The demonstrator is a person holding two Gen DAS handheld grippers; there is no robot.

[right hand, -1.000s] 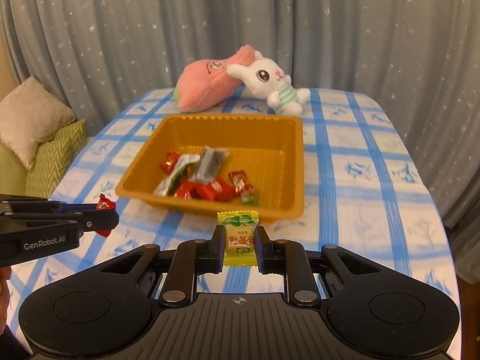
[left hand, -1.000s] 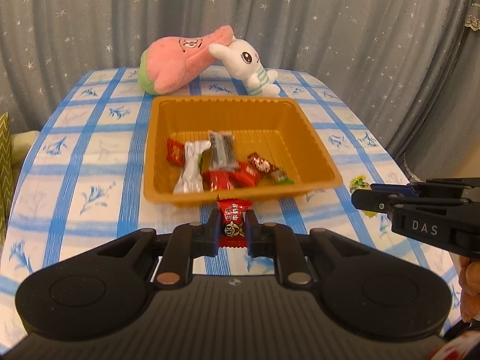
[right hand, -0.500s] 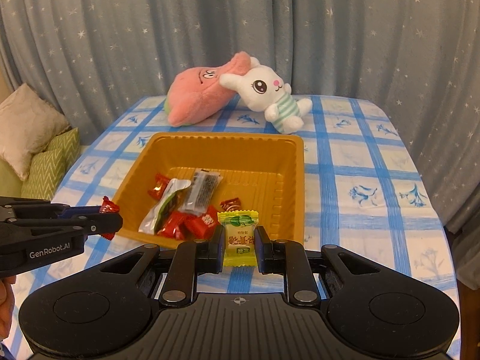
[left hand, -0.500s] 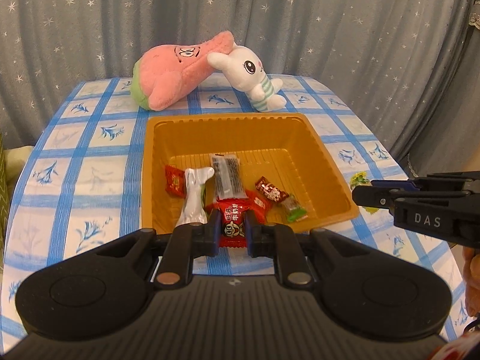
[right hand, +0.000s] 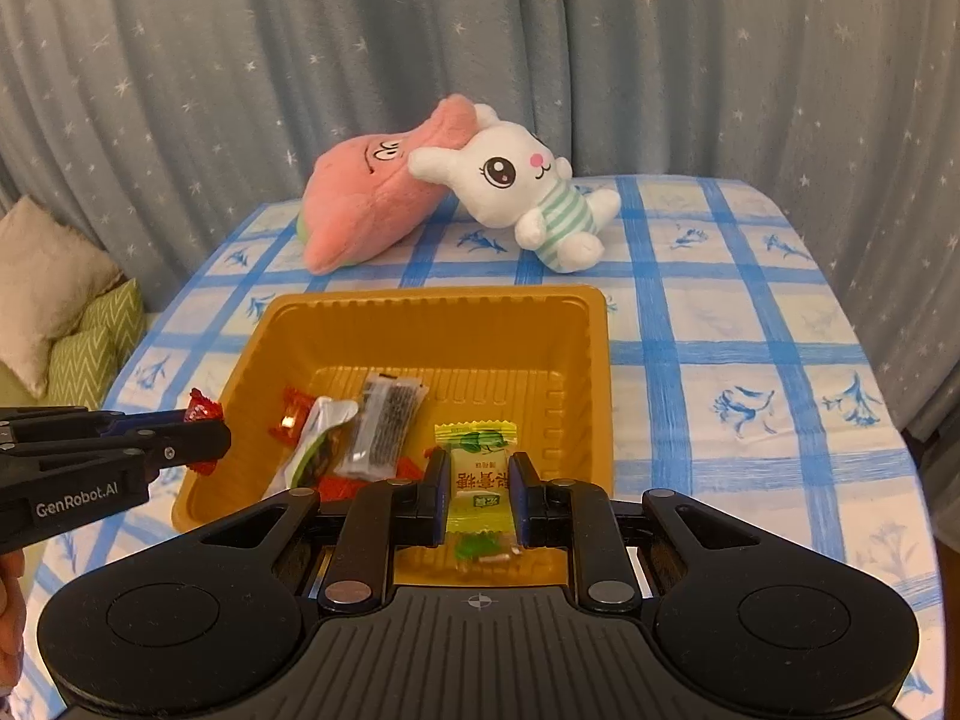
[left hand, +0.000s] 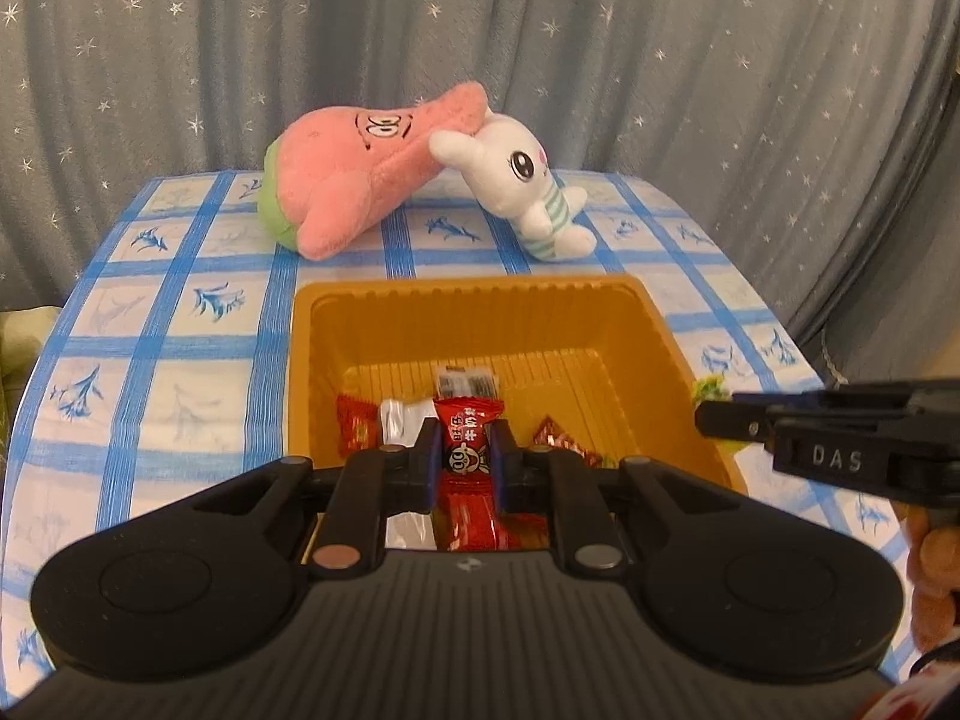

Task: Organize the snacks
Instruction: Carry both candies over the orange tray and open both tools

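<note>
Left gripper [left hand: 467, 456] clamped on a red wrapped candy [left hand: 469, 450]: pads pinch it mid-body, top crimp poking up past the fingertips, lower end trailing back between the fingers toward the camera. It hangs over the near edge of the orange tray [left hand: 480, 300], above the snacks already inside: a small red packet [left hand: 355, 429], a silver-white wrapper [left hand: 399, 423] and a black-and-clear packet [left hand: 465, 383] just behind the tips, another red piece [left hand: 555, 438] to the right. Right gripper [right hand: 478, 477] clamped on a yellow candy with green print [right hand: 477, 468], same hold: pinched at the middle, top crimp above the fingertips, tail hanging down between the fingers. It sits over the tray's [right hand: 432, 306] near-right area, apart from the pile at left: black-and-clear packet [right hand: 387, 420], silver-and-green wrapper [right hand: 318, 444], small orange-red packet [right hand: 294, 420], red pieces [right hand: 336, 483] partly hidden by the fingers. In the right wrist view the left gripper [right hand: 207, 435] comes in from the left at the tray's left rim, red candy [right hand: 201, 411] showing at its tip. Tray stands on a blue-check tablecloth [right hand: 720, 330]; beyond it a pink plush [right hand: 366, 210] and a white rabbit plush [right hand: 522, 192] lie touching, with a star-print grey curtain [right hand: 480, 30] behind them and cushions [right hand: 54, 300] off to the left
</note>
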